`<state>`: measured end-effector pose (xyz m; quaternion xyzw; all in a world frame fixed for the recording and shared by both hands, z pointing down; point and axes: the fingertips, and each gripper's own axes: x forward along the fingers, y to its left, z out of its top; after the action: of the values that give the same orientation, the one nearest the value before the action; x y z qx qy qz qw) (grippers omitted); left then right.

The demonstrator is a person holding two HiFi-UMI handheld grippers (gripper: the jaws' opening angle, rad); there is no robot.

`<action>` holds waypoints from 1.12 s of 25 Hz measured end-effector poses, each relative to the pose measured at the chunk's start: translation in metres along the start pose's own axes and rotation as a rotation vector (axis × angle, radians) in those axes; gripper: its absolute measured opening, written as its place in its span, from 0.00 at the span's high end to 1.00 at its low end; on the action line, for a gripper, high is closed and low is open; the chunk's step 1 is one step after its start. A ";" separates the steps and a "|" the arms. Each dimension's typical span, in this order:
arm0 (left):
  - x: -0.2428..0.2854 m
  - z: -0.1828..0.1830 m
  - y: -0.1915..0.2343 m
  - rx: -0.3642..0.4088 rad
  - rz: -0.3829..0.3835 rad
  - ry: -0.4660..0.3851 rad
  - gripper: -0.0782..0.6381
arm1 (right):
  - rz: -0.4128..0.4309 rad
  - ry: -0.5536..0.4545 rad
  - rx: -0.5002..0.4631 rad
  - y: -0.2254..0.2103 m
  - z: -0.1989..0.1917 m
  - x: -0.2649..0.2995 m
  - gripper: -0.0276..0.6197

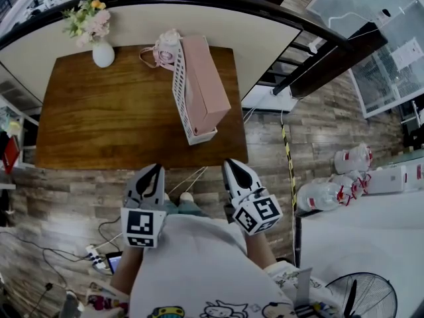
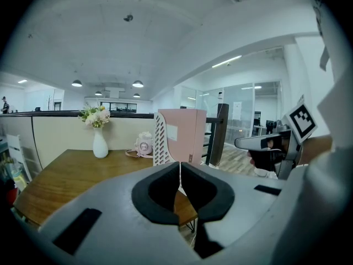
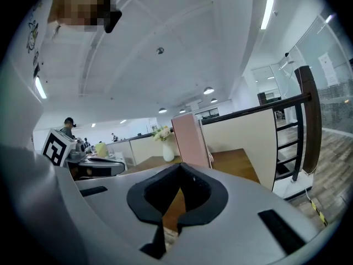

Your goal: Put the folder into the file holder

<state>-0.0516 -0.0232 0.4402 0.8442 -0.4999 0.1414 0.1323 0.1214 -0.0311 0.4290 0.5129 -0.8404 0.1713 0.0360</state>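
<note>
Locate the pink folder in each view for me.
Head view: pink folder upper centre, standing in the white file holder on the table.
Left gripper view: folder at centre, holder against its left side.
Right gripper view: folder at centre.
Shared landmark: white vase, left of the folder in all three.

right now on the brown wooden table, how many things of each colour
white: 2, the white ceramic vase of flowers and the white perforated file holder
pink: 2, the pink box folder standing in that holder and the small pink round clock-like item
total: 4
</note>
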 end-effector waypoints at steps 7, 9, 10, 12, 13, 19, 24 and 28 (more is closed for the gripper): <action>0.002 -0.001 0.004 0.001 0.002 0.002 0.88 | 0.003 0.002 0.006 -0.001 -0.001 0.004 0.96; 0.002 -0.001 0.006 0.001 0.002 0.004 0.88 | 0.005 0.001 0.004 0.000 0.001 0.006 0.96; 0.003 -0.001 0.007 0.001 0.003 0.004 0.88 | 0.006 0.001 0.003 0.000 0.002 0.007 0.96; 0.003 -0.001 0.009 0.000 0.004 0.005 0.88 | 0.007 0.000 0.001 0.000 0.003 0.009 0.96; 0.003 -0.001 0.010 -0.001 0.004 0.006 0.88 | 0.006 0.000 0.000 0.000 0.004 0.010 0.96; 0.004 0.000 0.015 -0.003 0.009 0.006 0.88 | 0.002 -0.009 0.018 -0.001 0.007 0.013 0.96; 0.006 0.000 0.018 -0.007 0.011 0.004 0.88 | -0.032 -0.013 0.005 -0.005 0.010 0.014 0.96; 0.005 -0.001 0.021 -0.008 0.016 0.006 0.88 | -0.035 -0.014 -0.001 -0.004 0.011 0.015 0.96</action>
<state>-0.0679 -0.0373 0.4444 0.8392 -0.5066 0.1431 0.1362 0.1194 -0.0489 0.4236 0.5286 -0.8317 0.1668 0.0331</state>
